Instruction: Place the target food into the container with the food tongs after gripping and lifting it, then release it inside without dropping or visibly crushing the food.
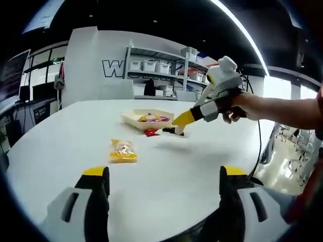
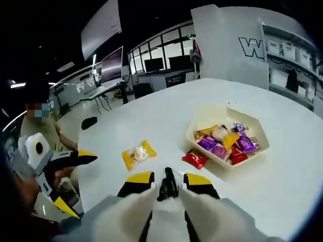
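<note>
Two wrapped snacks, yellow packet (image 2: 138, 154) and red packet (image 2: 194, 159), remain outside the tray (image 2: 252, 126). Right gripper (image 2: 168, 178) apparently clamps black tongs (image 2: 167, 185); left gripper (image 1: 164, 177) stands apart, unloaded.

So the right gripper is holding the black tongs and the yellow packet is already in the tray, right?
Not quite. The yellow packet lies on the table, outside the tray, as the right gripper view shows. The right gripper does have the black tongs between its jaws.
</note>
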`<state>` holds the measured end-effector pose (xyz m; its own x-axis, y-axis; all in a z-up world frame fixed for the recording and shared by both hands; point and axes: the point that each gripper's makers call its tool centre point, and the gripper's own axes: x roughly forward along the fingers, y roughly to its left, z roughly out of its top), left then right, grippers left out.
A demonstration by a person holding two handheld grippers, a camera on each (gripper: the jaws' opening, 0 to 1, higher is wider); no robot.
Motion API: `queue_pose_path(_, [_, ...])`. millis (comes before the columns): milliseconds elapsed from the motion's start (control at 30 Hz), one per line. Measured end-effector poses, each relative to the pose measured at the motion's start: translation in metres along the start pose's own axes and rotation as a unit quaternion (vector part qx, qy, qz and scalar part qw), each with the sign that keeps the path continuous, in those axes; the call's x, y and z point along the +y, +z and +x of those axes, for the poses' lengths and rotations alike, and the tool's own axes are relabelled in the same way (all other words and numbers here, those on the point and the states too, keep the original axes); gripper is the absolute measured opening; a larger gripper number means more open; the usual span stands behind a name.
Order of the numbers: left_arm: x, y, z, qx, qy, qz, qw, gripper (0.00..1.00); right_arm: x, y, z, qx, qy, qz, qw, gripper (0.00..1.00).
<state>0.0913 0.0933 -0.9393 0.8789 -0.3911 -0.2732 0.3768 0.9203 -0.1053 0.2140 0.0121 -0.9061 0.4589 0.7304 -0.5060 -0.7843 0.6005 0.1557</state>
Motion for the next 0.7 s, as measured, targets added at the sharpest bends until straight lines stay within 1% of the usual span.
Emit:
queue_pose_path(67, [0.000, 0.001, 0.000, 0.000, 0.000, 0.000, 1.0000, 0.88, -0.001, 0.008, -0.003, -0.003, 0.000, 0.000, 1.0000, 0.17])
queue_pose_path(100, [0.000, 0.001, 0.000, -0.001, 0.000, 0.000, 1.0000, 0.88, -0.004, 0.020, -0.006, -0.020, -0.006, -0.015, 0.9997, 0.17])
queue_pose_path(133, [-0.001, 0.002, 0.000, -0.001, -0.001, 0.000, 1.0000, 0.88, -0.007, 0.025, -0.008, -0.015, -0.004, -0.006, 0.9999, 0.17])
queue_pose_path(167, [-0.002, 0.002, 0.000, -0.002, -0.002, 0.001, 1.0000, 0.88, -0.010, 0.038, -0.011, -0.036, -0.006, -0.007, 0.9993, 0.17])
queue_pose_path(200, [-0.002, 0.002, 0.001, -0.001, -0.002, 0.001, 1.0000, 0.88, -0.011, 0.042, -0.013, -0.034, -0.005, -0.006, 0.9994, 0.17])
queue_pose_path(267, [-0.002, 0.002, 0.000, 0.001, -0.001, 0.005, 1.0000, 0.88, -0.020, 0.058, -0.017, -0.047, -0.018, -0.020, 0.9985, 0.17])
queue_pose_path(367, [-0.002, 0.002, -0.001, 0.001, -0.001, 0.003, 1.0000, 0.88, -0.029, 0.075, -0.020, -0.052, -0.024, -0.026, 0.9980, 0.15])
queue_pose_path(433, [-0.001, 0.003, -0.002, 0.000, 0.000, 0.005, 1.0000, 0.88, -0.035, 0.083, -0.022, -0.059, -0.029, -0.019, 0.9977, 0.14])
queue_pose_path(467, [0.000, 0.004, -0.003, 0.000, 0.001, 0.006, 1.0000, 0.88, -0.037, 0.086, -0.021, -0.056, -0.028, -0.012, 0.9980, 0.14])
queue_pose_path(500, [0.001, 0.004, -0.004, -0.001, 0.003, 0.005, 1.0000, 0.88, -0.041, 0.085, -0.018, -0.046, -0.033, -0.014, 0.9983, 0.14])
queue_pose_path(533, [0.001, 0.005, -0.004, -0.003, 0.004, 0.003, 1.0000, 0.88, -0.050, 0.081, -0.015, -0.032, -0.049, -0.035, 0.9977, 0.14])
queue_pose_path(600, [0.002, 0.006, -0.005, -0.004, 0.005, 0.003, 1.0000, 0.88, -0.053, 0.071, -0.008, -0.018, -0.044, -0.028, 0.9985, 0.14])
queue_pose_path(700, [0.001, 0.005, -0.007, -0.002, 0.007, 0.006, 1.0000, 0.88, -0.060, 0.057, -0.006, -0.012, -0.049, -0.023, 0.9985, 0.15])
